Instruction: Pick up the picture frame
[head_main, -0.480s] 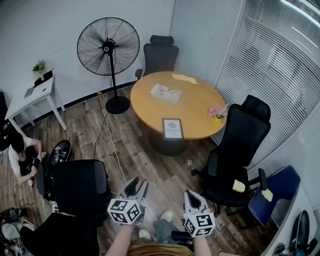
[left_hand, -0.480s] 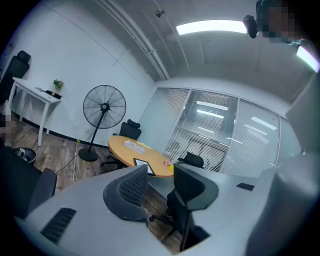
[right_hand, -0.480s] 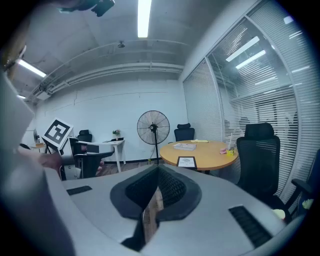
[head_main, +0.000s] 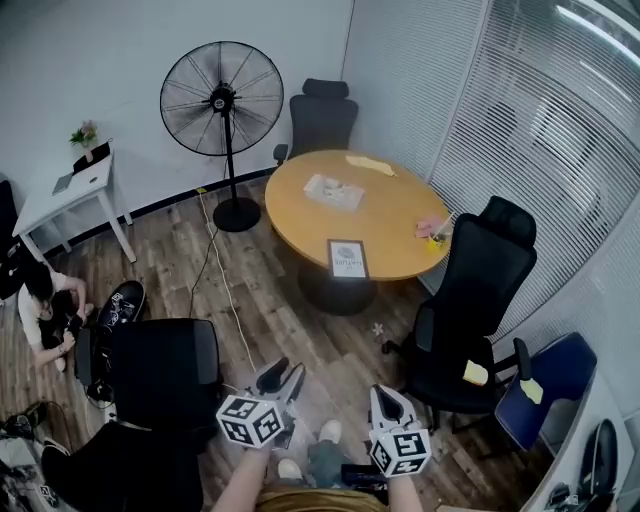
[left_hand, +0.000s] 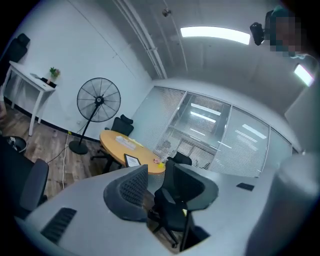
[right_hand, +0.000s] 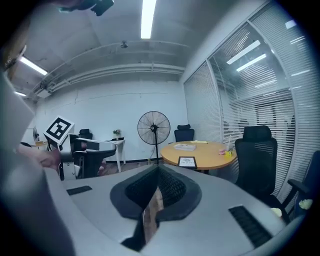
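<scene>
The picture frame (head_main: 347, 258) has a dark border and stands at the near edge of the round wooden table (head_main: 390, 215), well ahead of both grippers. It also shows small in the left gripper view as picture frame (left_hand: 132, 160) and in the right gripper view as picture frame (right_hand: 187, 162). My left gripper (head_main: 282, 380) is held low over the wooden floor, its jaws open with nothing between them (left_hand: 156, 172). My right gripper (head_main: 386, 400) is beside it, its jaws shut with only a thin slit and nothing held (right_hand: 159, 170).
A standing fan (head_main: 222, 100) and a black chair (head_main: 320, 115) stand behind the table. Another black chair (head_main: 480, 290) is at its right, and one (head_main: 165, 370) is beside my left gripper. A person (head_main: 40, 310) sits on the floor at left by a white desk (head_main: 70, 195). Papers (head_main: 333, 192) lie on the table.
The head view has shifted slightly, so the table sits a little lower in the picture. Both grippers keep their places and their jaws.
</scene>
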